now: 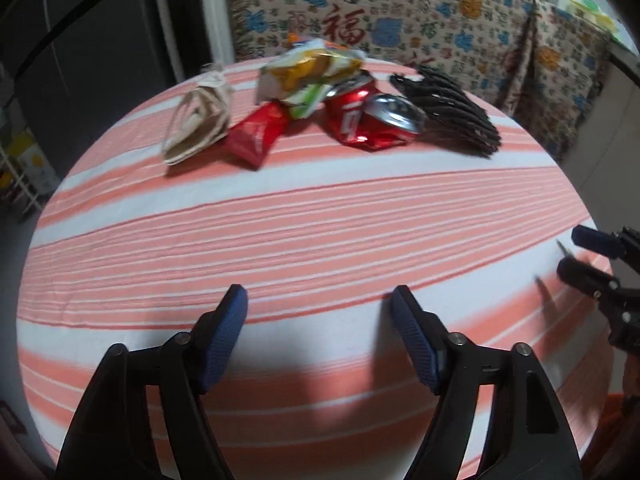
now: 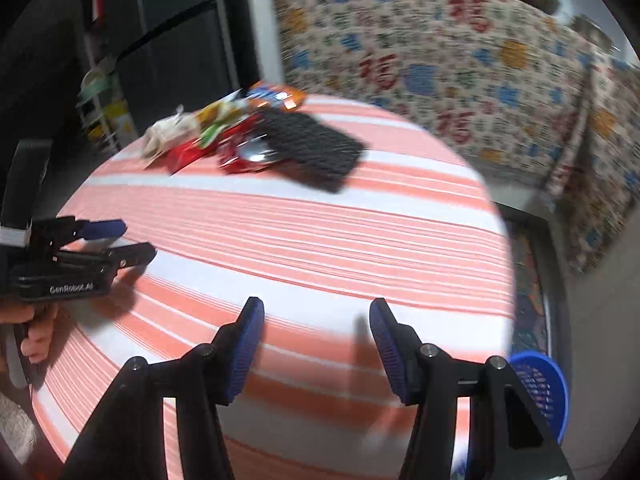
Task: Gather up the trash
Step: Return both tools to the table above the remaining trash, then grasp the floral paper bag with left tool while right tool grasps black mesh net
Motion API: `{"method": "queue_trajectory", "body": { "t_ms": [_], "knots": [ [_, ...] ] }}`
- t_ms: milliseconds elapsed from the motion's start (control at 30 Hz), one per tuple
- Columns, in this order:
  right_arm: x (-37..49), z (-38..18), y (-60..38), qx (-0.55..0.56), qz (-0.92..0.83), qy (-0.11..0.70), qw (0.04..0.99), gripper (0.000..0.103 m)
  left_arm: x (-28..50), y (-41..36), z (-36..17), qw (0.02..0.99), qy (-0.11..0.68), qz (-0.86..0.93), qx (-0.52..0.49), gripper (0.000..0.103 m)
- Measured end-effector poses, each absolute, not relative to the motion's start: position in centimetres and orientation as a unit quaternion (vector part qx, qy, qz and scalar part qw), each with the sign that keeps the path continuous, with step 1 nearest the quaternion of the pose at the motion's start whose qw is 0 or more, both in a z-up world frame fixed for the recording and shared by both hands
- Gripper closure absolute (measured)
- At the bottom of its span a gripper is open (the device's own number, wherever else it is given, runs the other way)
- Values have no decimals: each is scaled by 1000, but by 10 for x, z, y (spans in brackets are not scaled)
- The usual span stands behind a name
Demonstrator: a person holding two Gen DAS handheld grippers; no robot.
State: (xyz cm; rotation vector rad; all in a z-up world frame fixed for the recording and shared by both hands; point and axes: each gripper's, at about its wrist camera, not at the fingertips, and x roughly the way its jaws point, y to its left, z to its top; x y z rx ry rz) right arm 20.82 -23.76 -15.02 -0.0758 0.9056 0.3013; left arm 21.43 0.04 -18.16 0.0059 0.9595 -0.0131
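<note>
A round desk [image 1: 320, 216] with a pink-and-white striped cloth holds a small heap of trash at its far edge. From left to right lie a crumpled paper bag [image 1: 198, 124], a red wrapper [image 1: 256, 134], a snack bag [image 1: 308, 70], a crushed red can [image 1: 360, 120] and a black ridged tray [image 1: 452, 110]. All look light; the wrappers are soft and slippery, best pinched at a folded edge, and the can is stiff, best gripped across its dented waist. The left hand-held gripper [image 1: 318, 312] and right hand-held gripper [image 2: 316, 320] hover well short of the heap, jaws apart and empty. A blue basket [image 2: 540, 384] sits beyond the desk's near right edge.
</note>
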Motion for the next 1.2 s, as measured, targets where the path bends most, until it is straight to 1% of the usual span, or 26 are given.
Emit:
{"method": "queue_trajectory", "body": {
  "t_ms": [67, 100, 167, 267, 433, 500, 600, 767, 833, 933, 1033, 1133, 1200],
  "knots": [
    [216, -156, -219, -44, 153, 441, 883, 47, 215, 11, -184, 889, 459, -2, 2, 20],
    [220, -158, -212, -46, 157, 444, 881, 47, 217, 14, -184, 889, 457, 1, 5, 13],
    [226, -162, -200, -51, 161, 450, 877, 47, 216, 23, -187, 890, 457, 4, 3, 4],
    [235, -167, -188, -62, 158, 448, 878, 37, 220, 33, -189, 888, 460, 2, 1, 0],
    [250, -169, -175, -68, 149, 450, 878, 30, 223, 39, -189, 888, 460, -8, 3, 0],
    [256, -170, -172, -67, 145, 452, 878, 25, 225, 42, -188, 888, 460, -9, 3, 0],
    [262, -171, -168, -67, 144, 454, 877, 21, 228, 45, -188, 888, 460, -8, 1, 0],
    [265, -171, -167, -66, 144, 455, 876, 19, 234, 47, -188, 888, 460, -8, 1, 0],
    [265, -171, -167, -66, 144, 455, 876, 19, 236, 50, -184, 893, 451, 1, -3, 2],
    [265, -170, -166, -66, 144, 455, 876, 19, 245, 64, -164, 910, 413, 17, -36, 3],
    [265, -170, -167, -67, 144, 455, 876, 19, 264, 77, -146, 912, 404, 6, -70, 3],
    [265, -170, -167, -66, 144, 455, 876, 19, 293, 78, -132, 919, 392, 19, -41, 3],
    [266, -170, -166, -66, 145, 455, 876, 19, 315, 79, -134, 915, 401, 20, -29, 6]
  ]
}}
